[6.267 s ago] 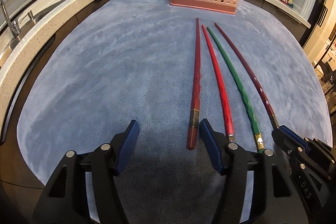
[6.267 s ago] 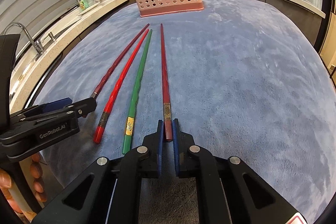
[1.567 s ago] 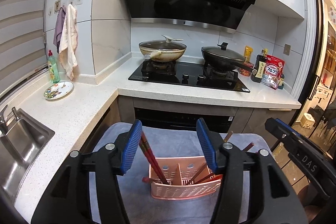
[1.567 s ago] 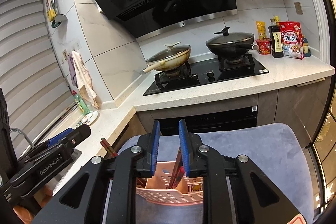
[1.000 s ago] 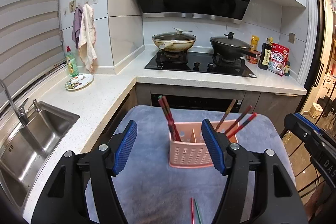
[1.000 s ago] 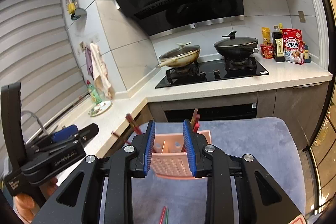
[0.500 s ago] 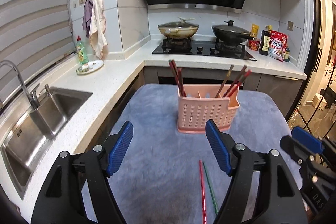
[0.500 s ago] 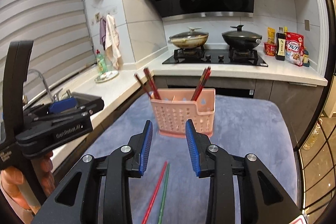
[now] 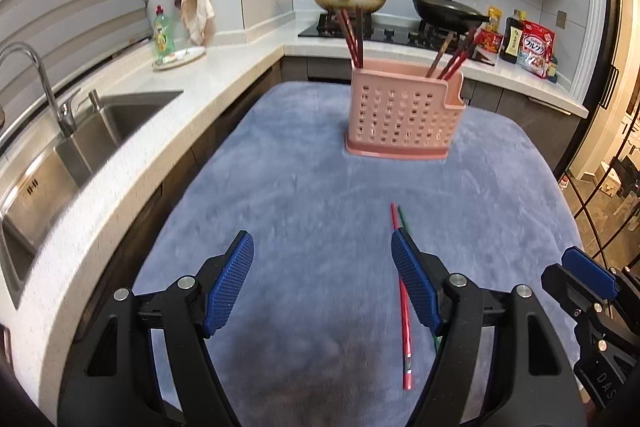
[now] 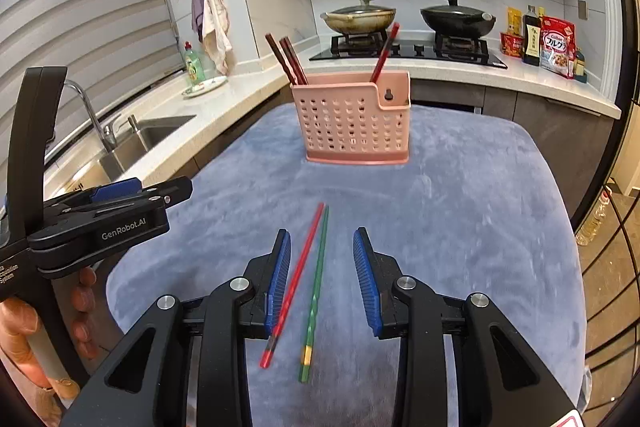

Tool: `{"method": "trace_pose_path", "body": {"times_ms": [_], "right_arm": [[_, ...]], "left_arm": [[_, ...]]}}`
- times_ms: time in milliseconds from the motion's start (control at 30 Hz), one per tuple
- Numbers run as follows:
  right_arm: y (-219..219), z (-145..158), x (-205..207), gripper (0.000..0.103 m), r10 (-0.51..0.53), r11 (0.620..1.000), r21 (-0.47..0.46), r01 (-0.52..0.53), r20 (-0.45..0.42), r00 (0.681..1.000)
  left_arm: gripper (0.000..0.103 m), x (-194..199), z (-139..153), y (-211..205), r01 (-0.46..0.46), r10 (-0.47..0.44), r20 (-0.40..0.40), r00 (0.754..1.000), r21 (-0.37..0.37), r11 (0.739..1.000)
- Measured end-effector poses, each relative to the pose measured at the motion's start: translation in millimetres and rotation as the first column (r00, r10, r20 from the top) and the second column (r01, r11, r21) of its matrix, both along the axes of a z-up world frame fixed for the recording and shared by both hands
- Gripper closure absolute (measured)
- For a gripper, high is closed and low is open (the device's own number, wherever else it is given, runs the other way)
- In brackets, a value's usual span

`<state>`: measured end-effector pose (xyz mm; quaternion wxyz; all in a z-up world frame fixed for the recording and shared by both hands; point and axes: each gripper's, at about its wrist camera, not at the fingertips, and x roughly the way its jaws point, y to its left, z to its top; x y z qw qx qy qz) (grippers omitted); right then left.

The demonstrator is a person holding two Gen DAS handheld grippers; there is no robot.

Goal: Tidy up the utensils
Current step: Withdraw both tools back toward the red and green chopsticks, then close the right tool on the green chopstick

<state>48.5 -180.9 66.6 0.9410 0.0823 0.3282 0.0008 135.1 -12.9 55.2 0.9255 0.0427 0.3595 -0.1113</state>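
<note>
While both hang above the grey-blue tabletop [image 10: 480,195], the left gripper [image 9: 322,287] stands wide apart and the right gripper [image 10: 322,283] about half open, neither holding anything. A red chopstick [image 10: 294,283] and a green chopstick [image 10: 316,287] lie side by side, long axes running toward the pink utensil holder [image 10: 354,119], decorated ends nearest the camera. In the left wrist view the green one is mostly hidden, probably behind the gripper's finger.
</note>
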Motion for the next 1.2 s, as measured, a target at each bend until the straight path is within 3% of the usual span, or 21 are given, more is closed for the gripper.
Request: {"method": "trace_pose_path", "body": {"times_ms": [567,867,1200], "right_arm": [[20,-92,-26,0.071,0.03,0.999,0.026,-0.026,-0.175,0.984],[29,-119,-21,0.071,0.038,0.999,0.034,-0.031,-0.224,0.974],[28,-132,-13,0.089,0.025,0.999,0.04,-0.015,-0.236,0.971]], "left_arm": [[0.035,-26,-66,7,0.001,0.004,-0.111,0.994,0.048,0.999],[0.035,-31,-86,12,-0.001,0.011,-0.154,0.988,0.061,0.998],[0.035,-38,-99,5,0.022,-0.008,-0.183,0.983,0.072,0.997]]}}
